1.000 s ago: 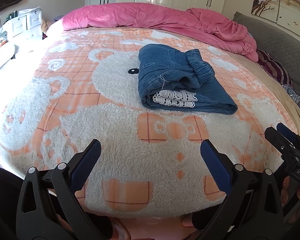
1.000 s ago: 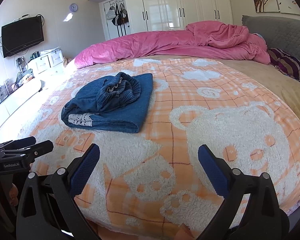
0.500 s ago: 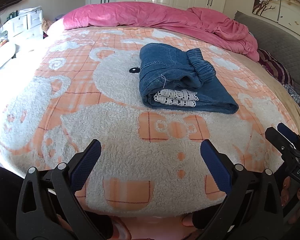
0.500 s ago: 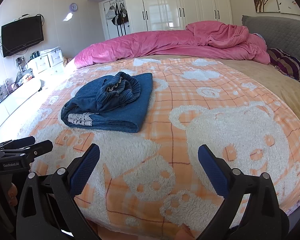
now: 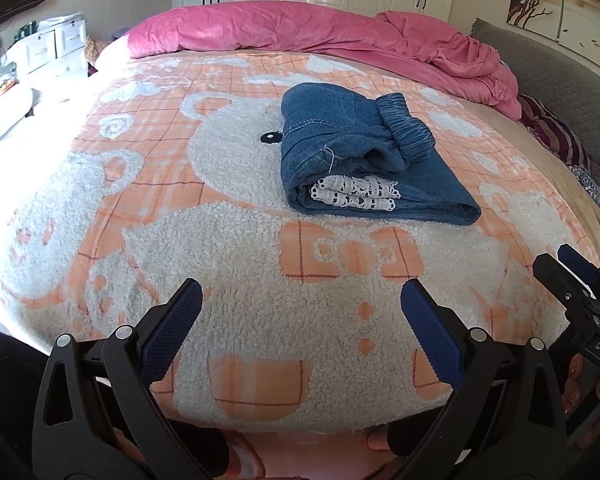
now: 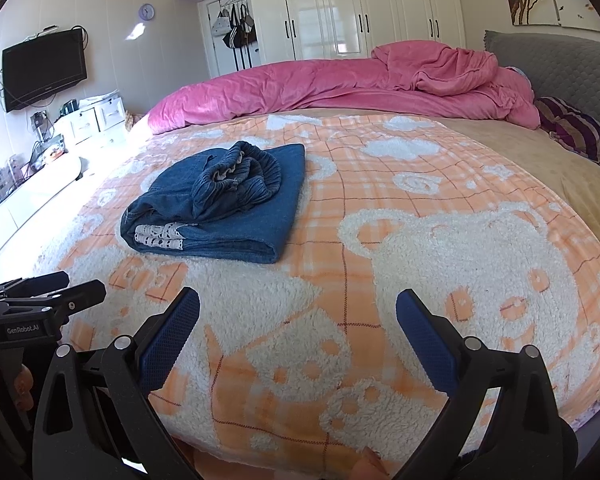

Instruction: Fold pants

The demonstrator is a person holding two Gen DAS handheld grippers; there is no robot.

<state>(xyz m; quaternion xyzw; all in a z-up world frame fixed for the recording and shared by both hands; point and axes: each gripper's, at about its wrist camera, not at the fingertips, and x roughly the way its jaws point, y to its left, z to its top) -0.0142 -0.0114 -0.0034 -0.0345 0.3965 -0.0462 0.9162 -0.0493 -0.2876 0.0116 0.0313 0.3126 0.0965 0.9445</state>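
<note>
Lying mid-blanket [image 5: 228, 184], well apart from both tools, the folded denim pants [image 5: 364, 160] look near done — risk: the bunched waistband [image 5: 406, 128] on top sits loose and could unroll if nudged. Left gripper [image 5: 300, 328] and right gripper [image 6: 298, 332] hover at the near edge, jaws spread, empty.

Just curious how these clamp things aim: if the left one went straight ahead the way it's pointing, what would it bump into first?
Probably the fleece blanket first: the left gripper hangs open just above it. The folded denim pants lie farther on, slightly right; depth is unclear.
</note>
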